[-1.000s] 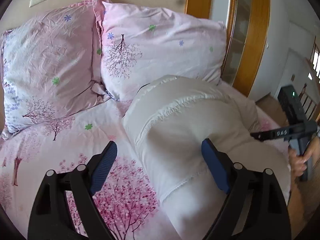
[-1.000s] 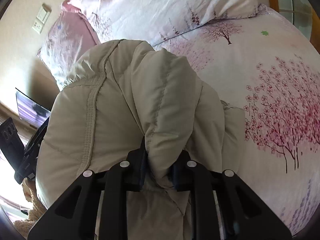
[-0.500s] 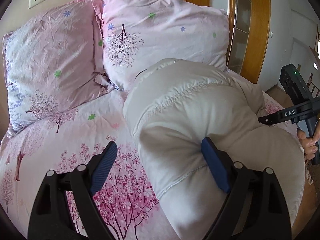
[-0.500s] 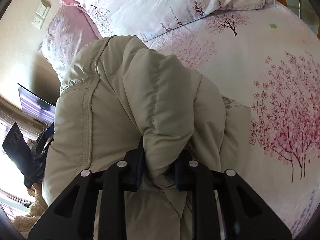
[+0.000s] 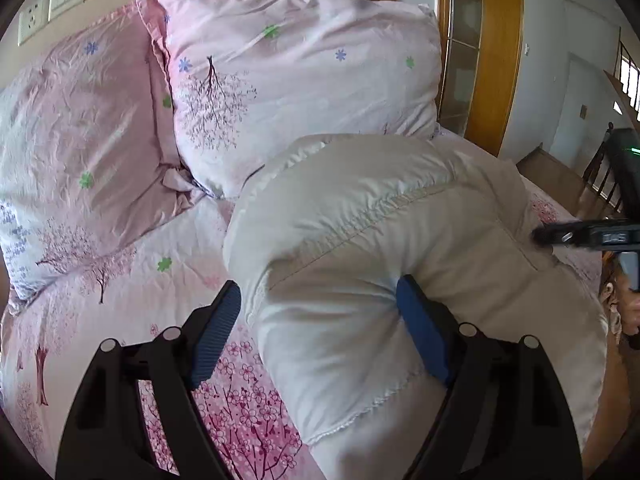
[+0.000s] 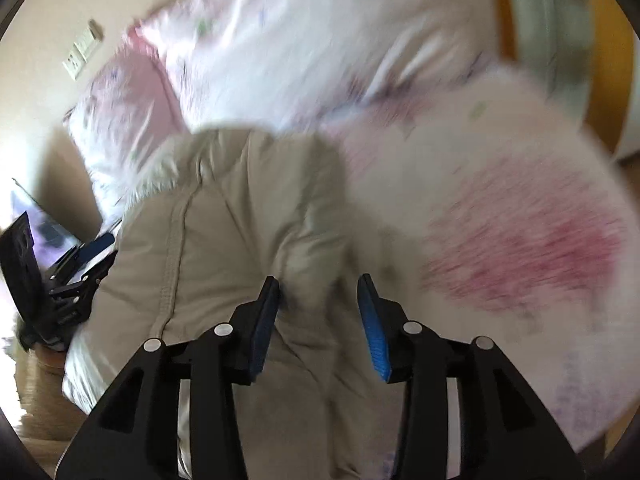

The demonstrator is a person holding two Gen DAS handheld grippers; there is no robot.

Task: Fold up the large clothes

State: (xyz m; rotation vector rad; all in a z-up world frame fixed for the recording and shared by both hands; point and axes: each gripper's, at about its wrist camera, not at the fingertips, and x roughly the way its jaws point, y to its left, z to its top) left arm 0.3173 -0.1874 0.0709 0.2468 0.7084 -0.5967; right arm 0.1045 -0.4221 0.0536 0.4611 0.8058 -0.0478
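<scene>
The puffy beige jacket (image 5: 400,264) lies bundled on the bed (image 5: 120,304). The right gripper (image 6: 320,312) jaws have just been opening, its fold loose between them; the left gripper (image 5: 320,324) jaws stand spread around one end. Unpinned, the springy padding could unfold
</scene>
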